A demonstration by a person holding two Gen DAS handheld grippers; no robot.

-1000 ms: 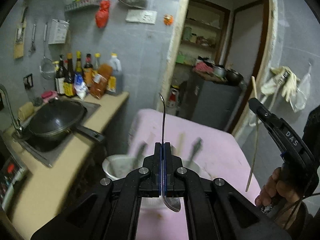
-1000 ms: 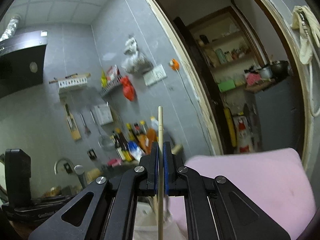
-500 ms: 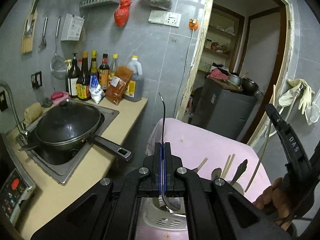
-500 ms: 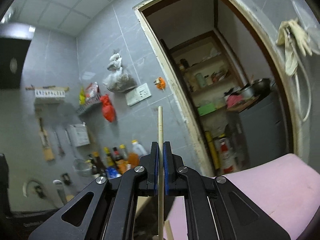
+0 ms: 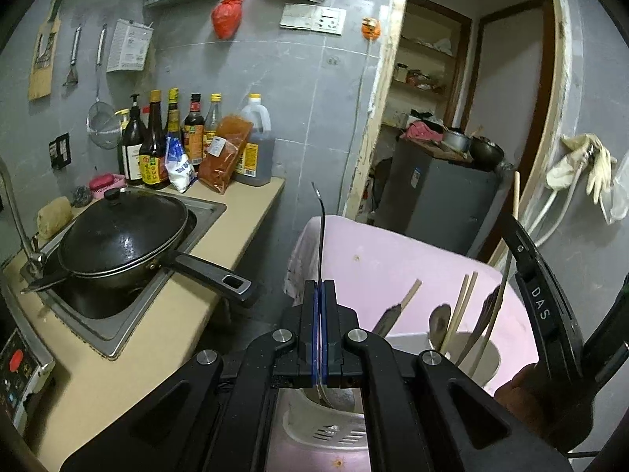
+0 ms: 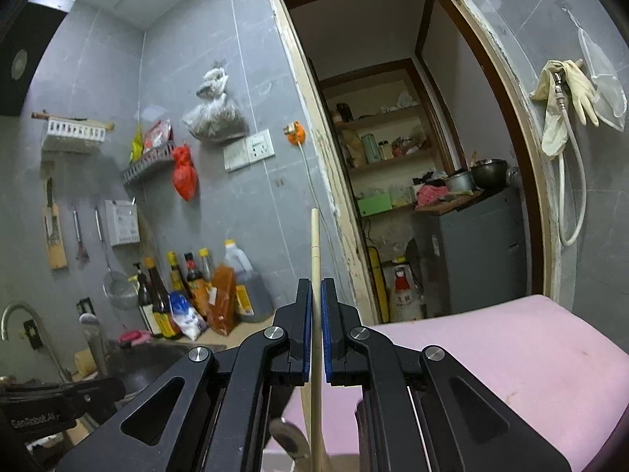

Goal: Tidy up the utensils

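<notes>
1. Two tools are at work. Left view: the left gripper [image 5: 321, 299] is clamped on a spoon [image 5: 320, 236], bowl down over the holder [image 5: 326, 424] at 6 o'clock. I judge it mid-drop; next comes lowering and letting go. Chopsticks [image 5: 464, 306] stand at 3 o'clock. A pink cloth [image 5: 393, 259] covers the table; a wok [image 5: 122, 236] sits at 9 o'clock.

2. Right view: the right gripper [image 6: 317, 310] has its jaws slightly apart around a chopstick [image 6: 315, 259], apparently released. The doorway [image 6: 393, 157] stands at 1 o'clock.

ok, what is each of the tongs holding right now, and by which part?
The left tongs clamp a metal spoon by its handle, near the bowl. The right tongs have parted around a wooden chopstick, mid-shaft; no firm hold.
</notes>
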